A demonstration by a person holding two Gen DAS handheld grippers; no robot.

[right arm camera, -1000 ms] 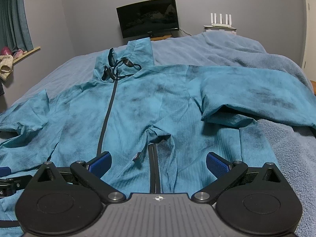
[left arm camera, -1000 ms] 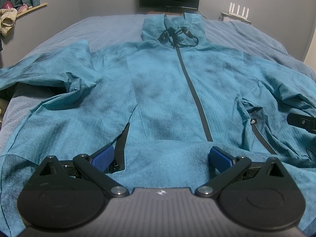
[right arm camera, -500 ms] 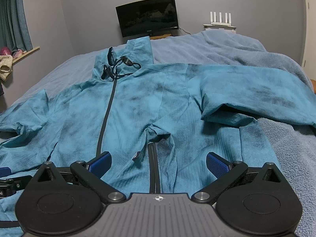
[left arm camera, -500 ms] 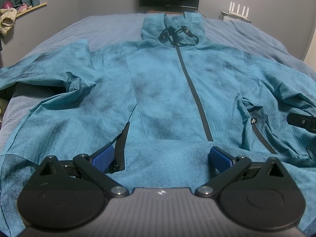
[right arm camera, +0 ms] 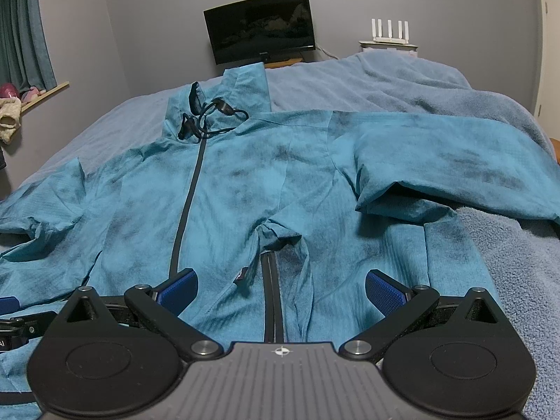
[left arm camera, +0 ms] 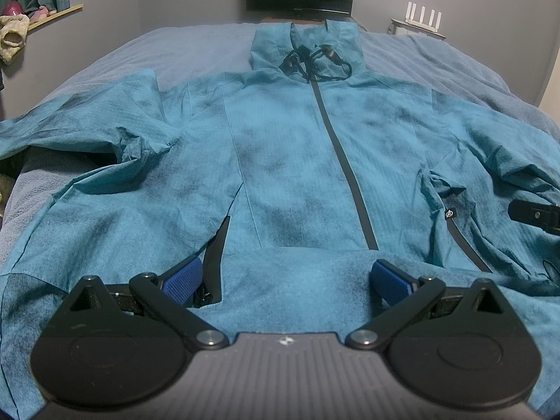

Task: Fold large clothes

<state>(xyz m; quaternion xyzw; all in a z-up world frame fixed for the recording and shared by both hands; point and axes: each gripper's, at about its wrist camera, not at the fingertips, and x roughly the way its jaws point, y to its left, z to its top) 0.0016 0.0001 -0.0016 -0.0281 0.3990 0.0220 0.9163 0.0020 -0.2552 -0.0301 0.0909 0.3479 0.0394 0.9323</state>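
Left jaws: left gripper (left arm camera: 285,281) spread wide, blue pads far apart, holding nothing; the hem cloth of the jacket lies between and under the fingers.
Right jaws: right gripper (right arm camera: 280,288) also wide apart, nothing clamped; a pocket zip runs up between its two pads.
Jacket: teal zip-front jacket (left arm camera: 290,161) laid flat, front up, on the bed (left arm camera: 196,45); hem toward both cameras, collar away toward the far wall.
Main zip: dark, closed, from collar down to just above the hem band (left arm camera: 344,161).
Drawcord: black cord with toggles bunched at the collar (left arm camera: 315,61).
Left sleeve: spread out to the side, crumpled at the armpit, end running off the bed edge (left arm camera: 80,122).
Right sleeve: lying outward across the blanket, folded edge lifted a little, shadow beneath (right arm camera: 455,171).
Pockets: left pocket opening dark, just beside the left gripper's left pad (left arm camera: 215,255); right pocket gapes, cloth puckered at its top (right arm camera: 280,234).
Other gripper in view: a black part of the right one at the right border of the left view; the left one's finger at the lower left of the right view.
Background: dark monitor (right arm camera: 260,26) against the wall, white router (right arm camera: 388,35) right of it, curtain (right arm camera: 21,28) and window ledge at left.
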